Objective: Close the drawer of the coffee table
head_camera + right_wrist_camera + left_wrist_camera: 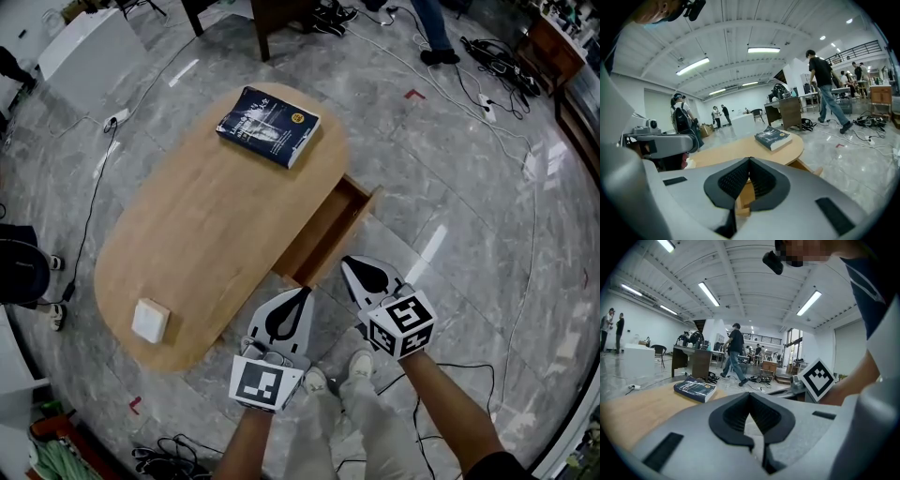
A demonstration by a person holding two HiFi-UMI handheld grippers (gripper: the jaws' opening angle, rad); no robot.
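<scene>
1. While the drawer stands pulled out of the table on the side facing me, the task is not yet done.
2. Left gripper: jaws pressed together, nothing in them, tip near the drawer's near corner.
3. Right gripper: jaws together too, empty, tip just beside the drawer front. I can't tell if it touches.
4. Risk: both tips sit toward one end of the front, so I judge a push there could skew the drawer and jam it.
5. Risk: a tip could slip over the front edge into the open box. A hard shove might jolt the book.
6. Count: one table, one drawer, one book, one white block, two grippers.
</scene>
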